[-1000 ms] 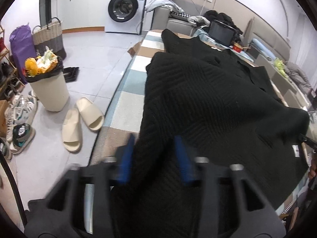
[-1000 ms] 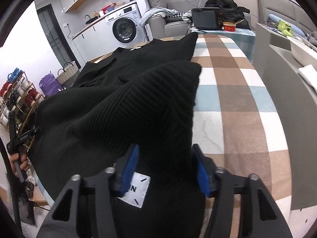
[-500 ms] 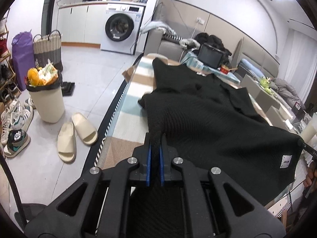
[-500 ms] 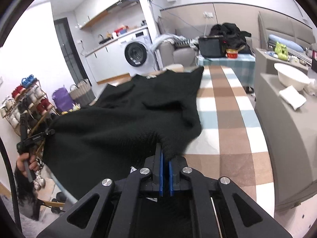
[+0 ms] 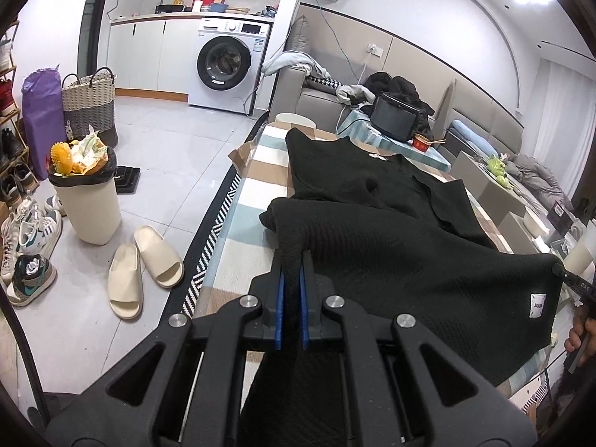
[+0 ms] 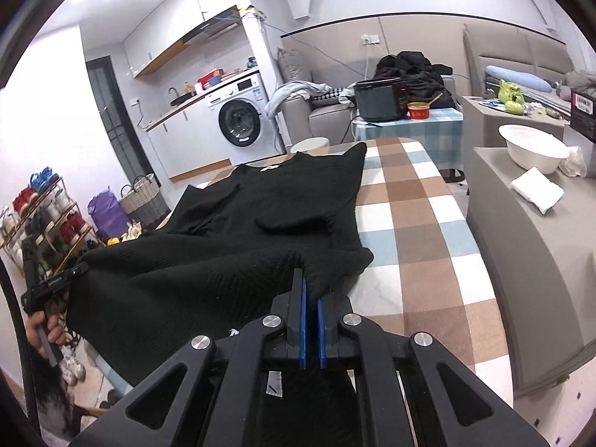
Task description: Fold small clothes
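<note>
A black knit sweater lies along a table under a checked cloth. Its near hem is raised off the cloth and hangs stretched between both grippers. My left gripper is shut on the hem's left corner, the knit pinched between its blue pads. My right gripper is shut on the right corner of the same sweater. Each view shows the other gripper: the right gripper at the far edge, the left gripper held by a hand. A white label shows near the hem.
Left of the table stand a full bin, slippers, shoes and baskets. A washing machine is at the back. Right of the table is a grey unit with a white bowl. A black appliance sits beyond.
Both grippers closed on the sweater's hem corners and rose, lifting the near edge off the cloth and pulling it taut between them.
</note>
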`<act>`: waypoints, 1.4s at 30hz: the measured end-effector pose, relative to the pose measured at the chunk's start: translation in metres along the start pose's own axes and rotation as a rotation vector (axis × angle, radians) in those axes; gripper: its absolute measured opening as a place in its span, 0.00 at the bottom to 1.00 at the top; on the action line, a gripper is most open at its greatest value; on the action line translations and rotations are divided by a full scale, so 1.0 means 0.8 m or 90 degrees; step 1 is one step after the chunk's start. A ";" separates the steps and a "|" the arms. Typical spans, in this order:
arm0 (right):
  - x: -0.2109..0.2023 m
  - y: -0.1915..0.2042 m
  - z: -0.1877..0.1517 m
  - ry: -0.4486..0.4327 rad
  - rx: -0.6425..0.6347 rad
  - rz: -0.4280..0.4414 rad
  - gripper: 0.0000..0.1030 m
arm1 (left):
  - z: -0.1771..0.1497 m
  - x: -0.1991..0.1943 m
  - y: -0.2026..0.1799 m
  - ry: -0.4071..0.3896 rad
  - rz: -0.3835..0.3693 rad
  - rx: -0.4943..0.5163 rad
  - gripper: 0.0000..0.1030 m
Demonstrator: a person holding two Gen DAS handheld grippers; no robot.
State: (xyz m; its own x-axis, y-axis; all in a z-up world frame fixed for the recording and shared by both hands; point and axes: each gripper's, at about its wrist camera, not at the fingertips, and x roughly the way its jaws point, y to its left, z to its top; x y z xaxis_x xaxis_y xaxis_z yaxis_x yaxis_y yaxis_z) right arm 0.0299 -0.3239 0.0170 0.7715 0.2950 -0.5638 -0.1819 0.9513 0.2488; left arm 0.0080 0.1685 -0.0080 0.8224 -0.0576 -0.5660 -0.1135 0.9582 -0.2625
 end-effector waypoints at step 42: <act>0.221 -0.047 0.074 0.173 0.054 -0.025 0.54 | 0.080 0.268 -0.016 0.141 0.045 0.003 0.54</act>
State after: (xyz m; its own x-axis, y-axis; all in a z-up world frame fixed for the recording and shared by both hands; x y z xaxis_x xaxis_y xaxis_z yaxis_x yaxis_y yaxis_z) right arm 0.2089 -0.3133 -0.0456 0.5834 0.2823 -0.7615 -0.0945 0.9549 0.2815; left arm 0.2211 0.1616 -0.0759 0.6698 -0.0506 -0.7408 -0.1631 0.9633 -0.2132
